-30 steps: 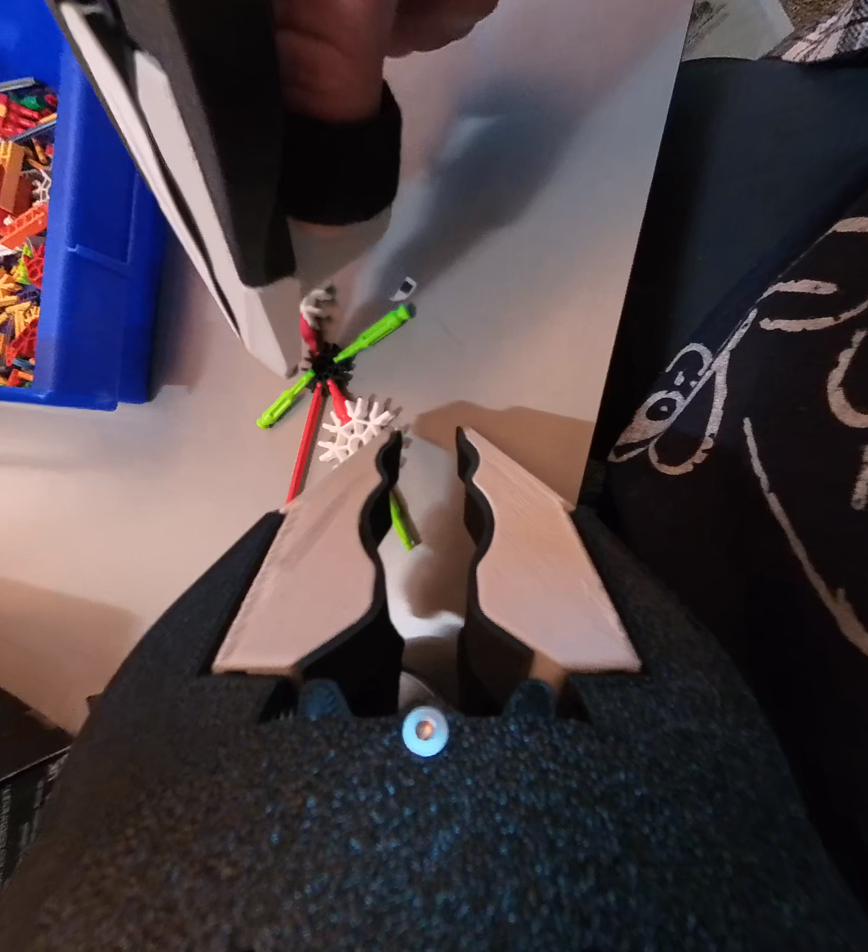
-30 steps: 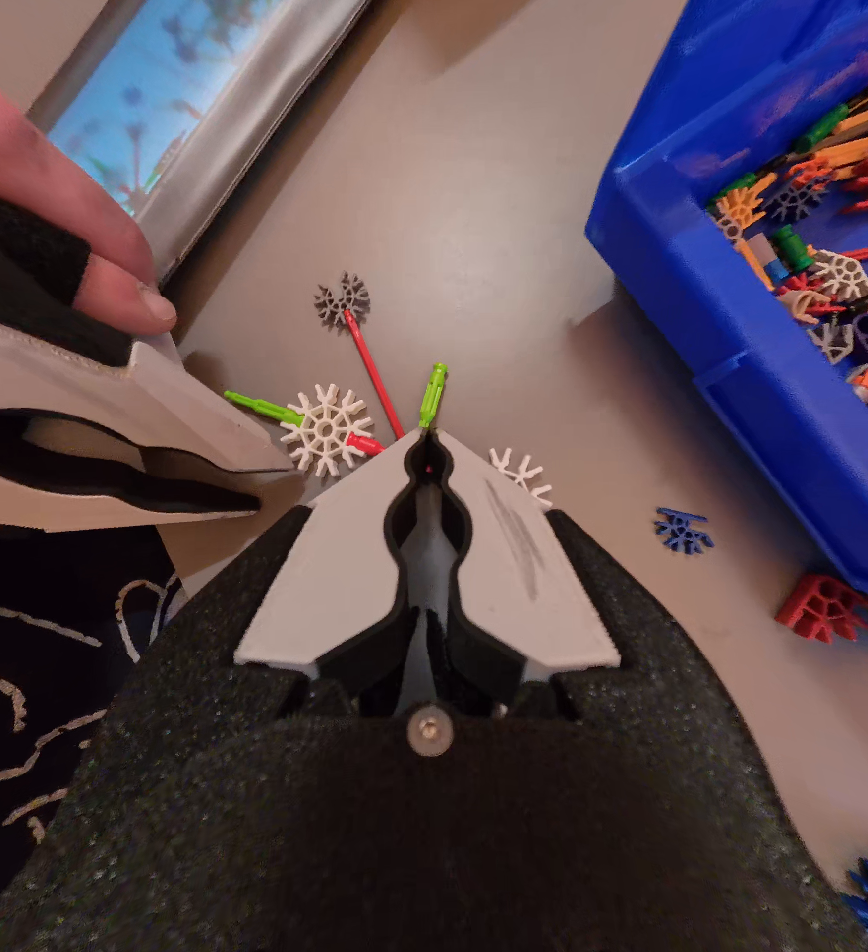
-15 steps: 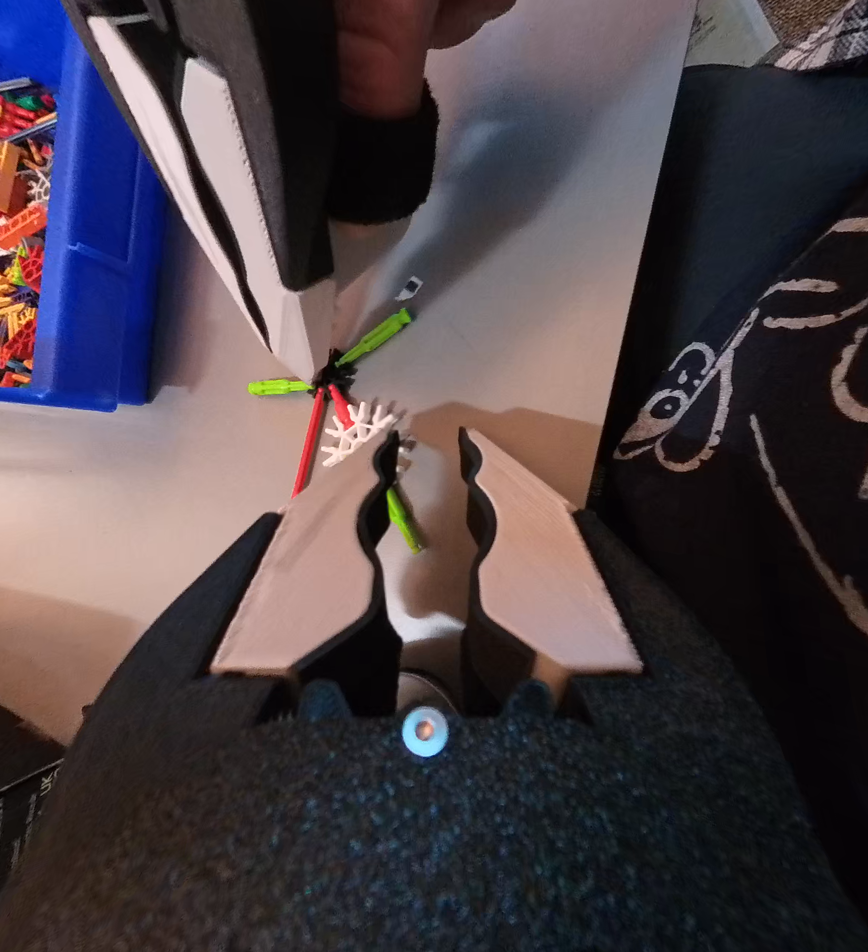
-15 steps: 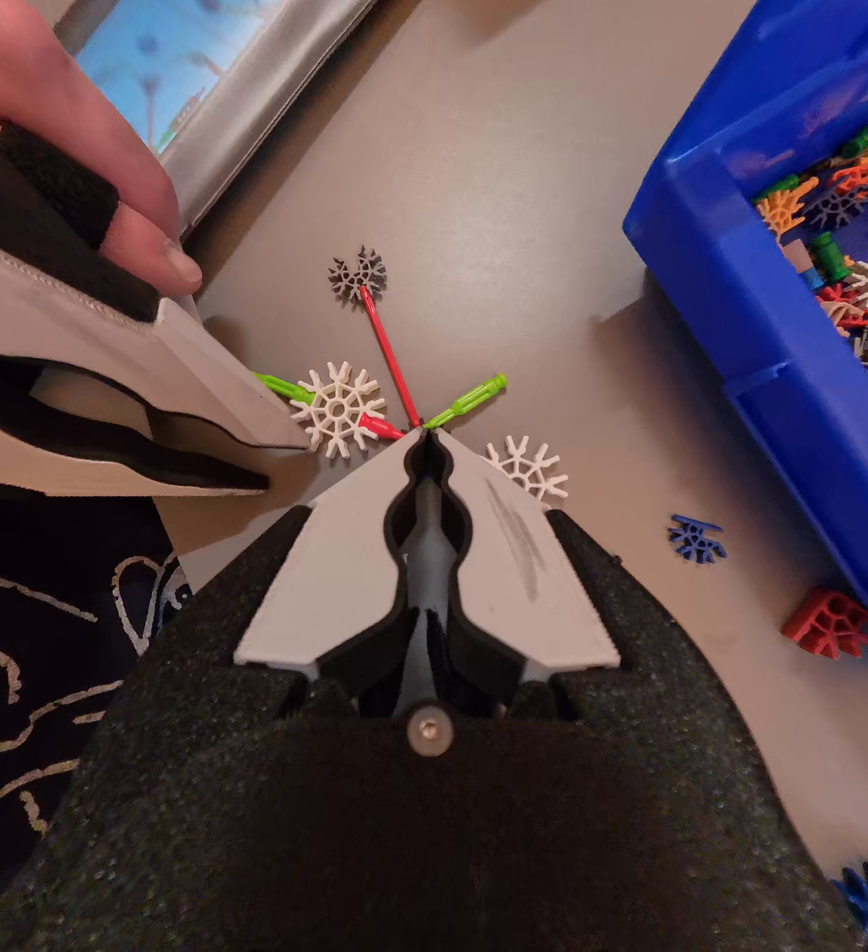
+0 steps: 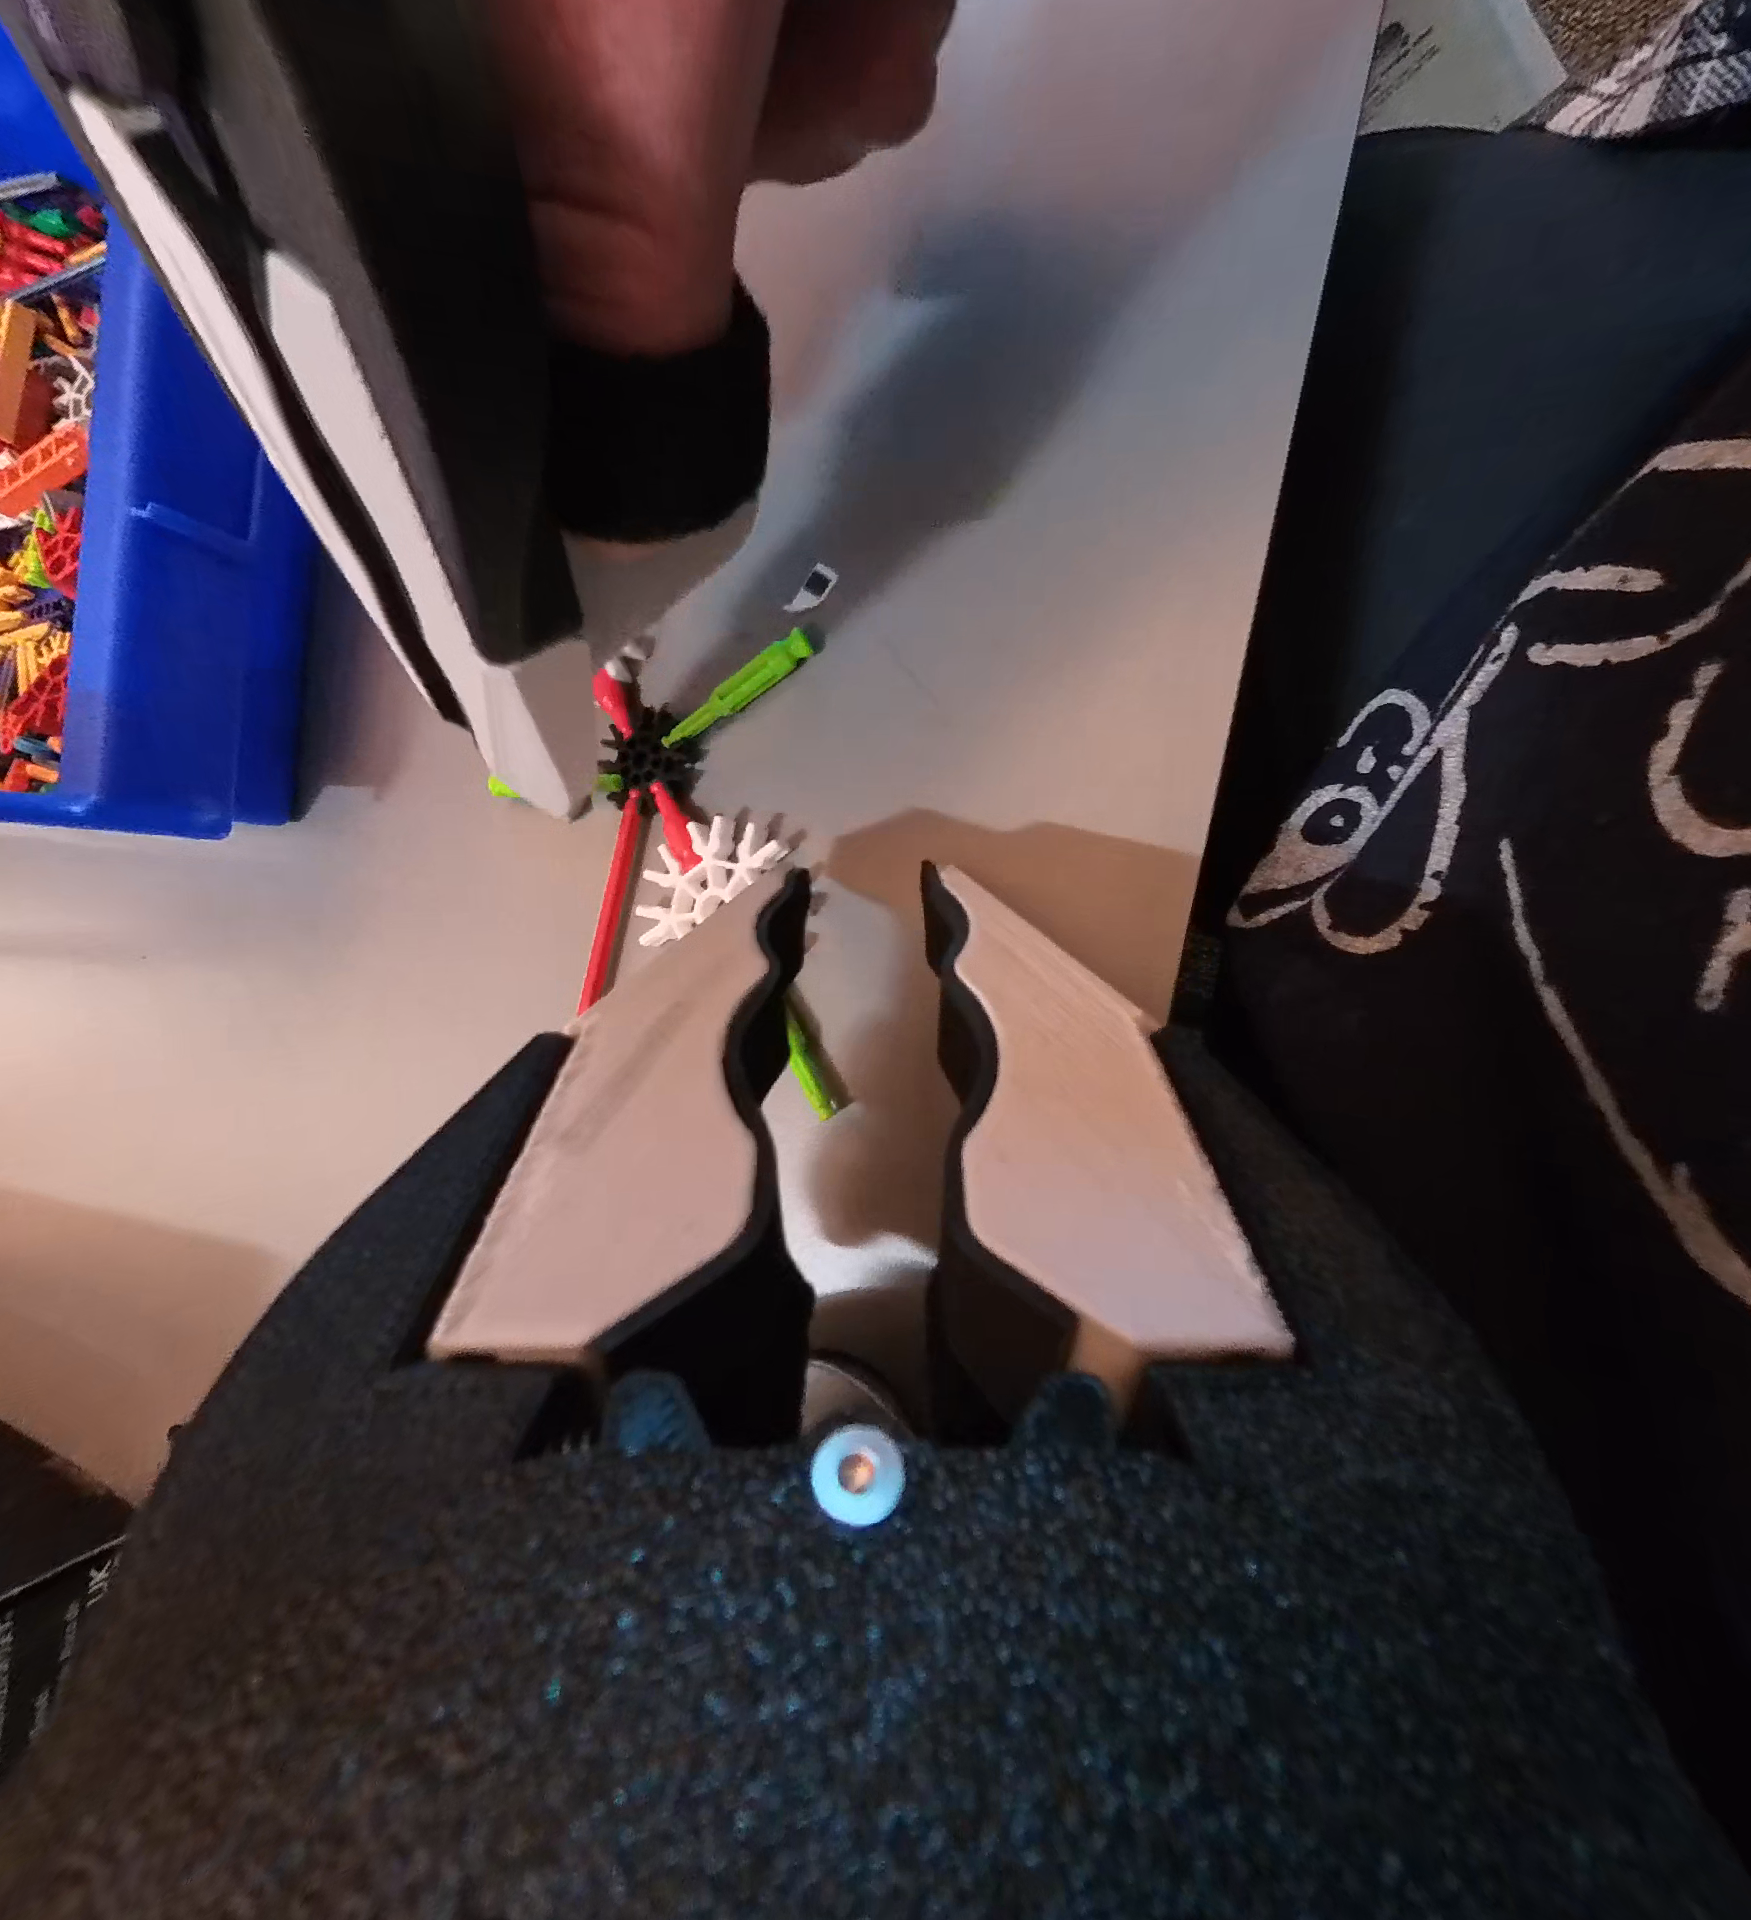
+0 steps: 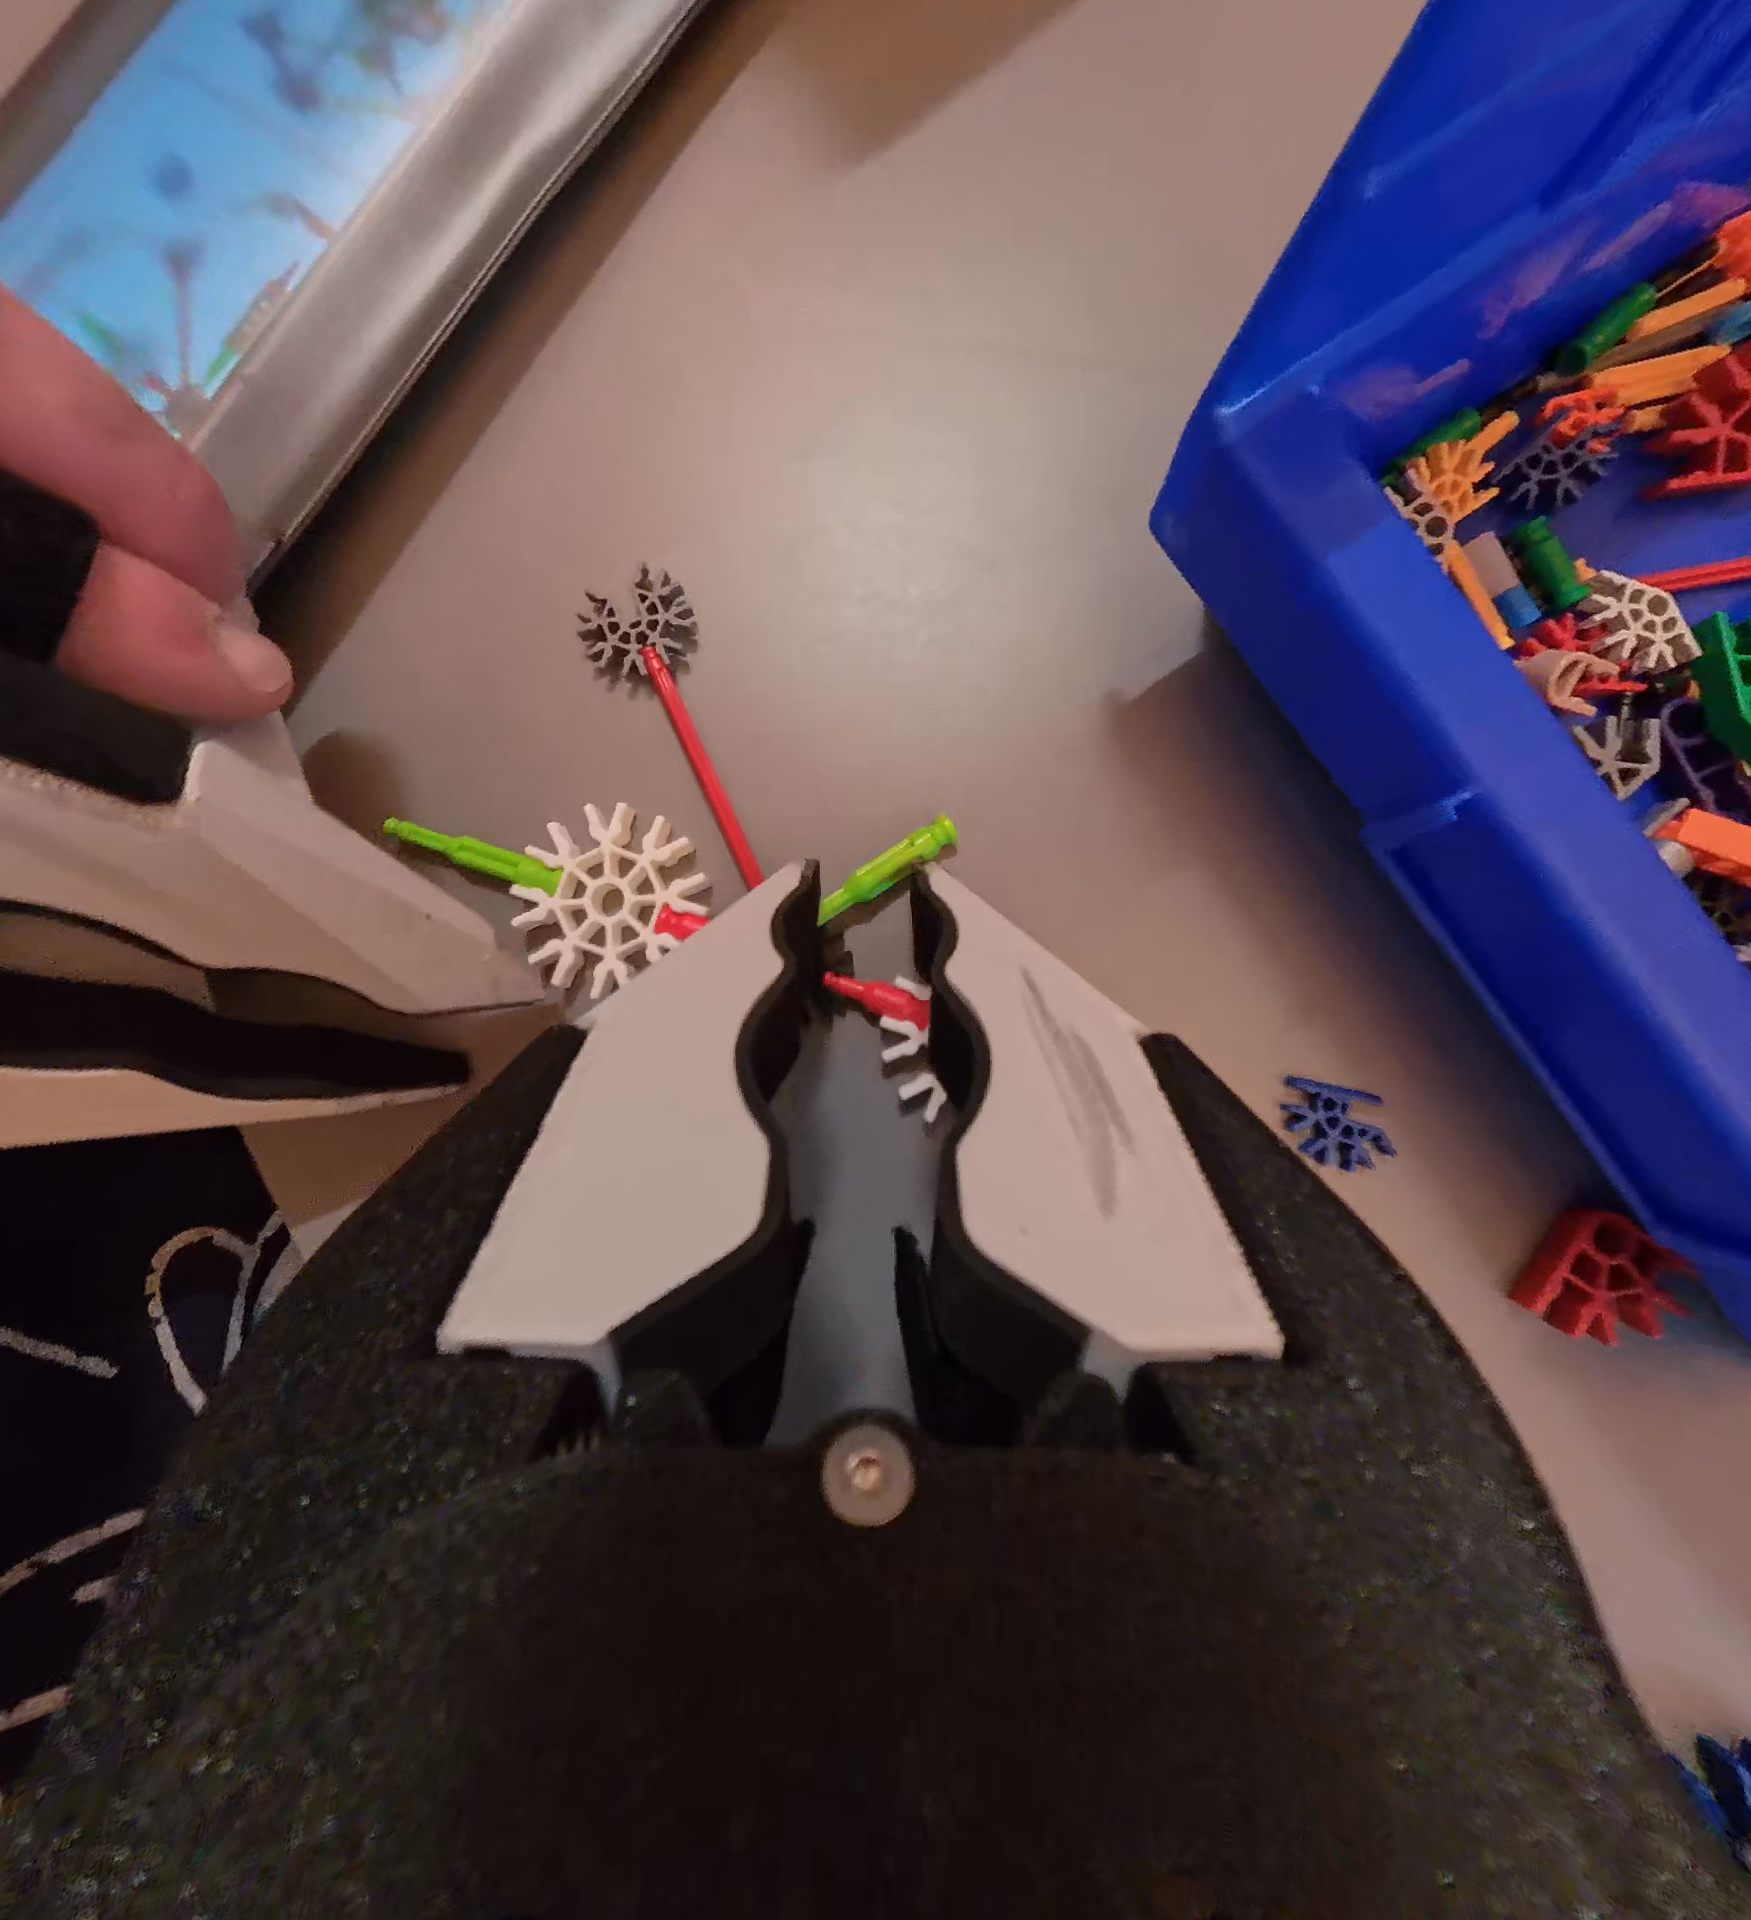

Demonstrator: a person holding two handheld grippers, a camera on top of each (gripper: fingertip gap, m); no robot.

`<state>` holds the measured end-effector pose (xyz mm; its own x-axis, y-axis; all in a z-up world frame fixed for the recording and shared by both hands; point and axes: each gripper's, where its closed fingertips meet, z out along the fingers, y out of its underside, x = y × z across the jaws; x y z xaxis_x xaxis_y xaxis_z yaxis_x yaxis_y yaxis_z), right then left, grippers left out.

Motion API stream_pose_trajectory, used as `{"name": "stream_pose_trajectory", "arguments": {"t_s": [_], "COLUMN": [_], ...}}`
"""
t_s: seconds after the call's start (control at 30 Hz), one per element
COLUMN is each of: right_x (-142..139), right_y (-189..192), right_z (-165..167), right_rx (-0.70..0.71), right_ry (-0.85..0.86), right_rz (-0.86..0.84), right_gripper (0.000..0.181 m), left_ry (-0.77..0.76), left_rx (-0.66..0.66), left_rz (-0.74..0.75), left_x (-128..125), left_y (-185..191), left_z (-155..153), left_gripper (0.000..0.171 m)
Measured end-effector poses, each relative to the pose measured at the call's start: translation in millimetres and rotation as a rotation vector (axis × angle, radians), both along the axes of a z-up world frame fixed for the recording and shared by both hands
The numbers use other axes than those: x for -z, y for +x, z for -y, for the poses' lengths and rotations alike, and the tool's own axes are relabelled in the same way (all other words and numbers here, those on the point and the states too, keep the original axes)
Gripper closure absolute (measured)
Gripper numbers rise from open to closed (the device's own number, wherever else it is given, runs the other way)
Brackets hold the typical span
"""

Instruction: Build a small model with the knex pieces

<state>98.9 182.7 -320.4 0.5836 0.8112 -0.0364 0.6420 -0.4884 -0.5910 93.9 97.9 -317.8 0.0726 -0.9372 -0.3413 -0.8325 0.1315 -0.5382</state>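
Both tongs are standing with their jaws apart, gripping nothing. Right gripper (image 6: 860,904) is hovering low over the black hub (image 5: 642,762), where green rod (image 6: 886,868) and short red rod (image 6: 876,997) are meeting; a second white connector (image 6: 912,1060) is showing partly between its fingers. Left gripper (image 5: 858,899) is waiting just beside the white snowflake (image 6: 611,899), with another green rod (image 5: 814,1065) lying between its fingers on the table (image 6: 902,436). A long red rod (image 6: 705,769) is running from the hub to a grey connector (image 6: 639,623).

I think the danger is a push: the right fingertips are so close to the small assembly that a little side movement could pop a rod out or slide everything toward the table edge near the dark cloth (image 5: 1577,831). The blue bin (image 6: 1370,582) of parts is standing well apart.
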Motion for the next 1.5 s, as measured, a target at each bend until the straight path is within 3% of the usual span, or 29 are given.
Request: {"name": "stream_pose_trajectory", "arguments": {"t_s": [0.23, 0.6, 0.93, 1.2, 1.5], "right_x": [4.2, -4.3, 3.6, -14.1, -6.1], "right_y": [-1.8, -3.5, -0.1, 9.3, 11.4], "right_z": [-7.6, -6.4, -5.6, -10.9, 8.8], "right_rx": [0.005, 0.029, 0.064, 0.08, -0.03], "right_ry": [-0.008, -0.141, -0.087, -0.076, -0.05], "right_rz": [-0.002, -0.168, -0.092, -0.125, 0.015], "right_gripper": [0.175, 0.176, 0.175, 0.173, 0.181], "left_ry": [0.003, 0.008, 0.008, 0.011, 0.016], "left_rx": [0.004, 0.013, 0.01, 0.011, 0.009], "left_rz": [-0.001, 0.004, 0.004, 0.01, -0.001], "left_x": [-0.1, -2.5, -1.0, -3.7, -4.0], "left_y": [0.7, 0.4, 0.1, -1.3, -2.7], "left_z": [-0.1, 0.8, 0.6, 0.6, -4.3], "left_gripper": [0.151, 0.146, 0.146, 0.144, 0.144]}}
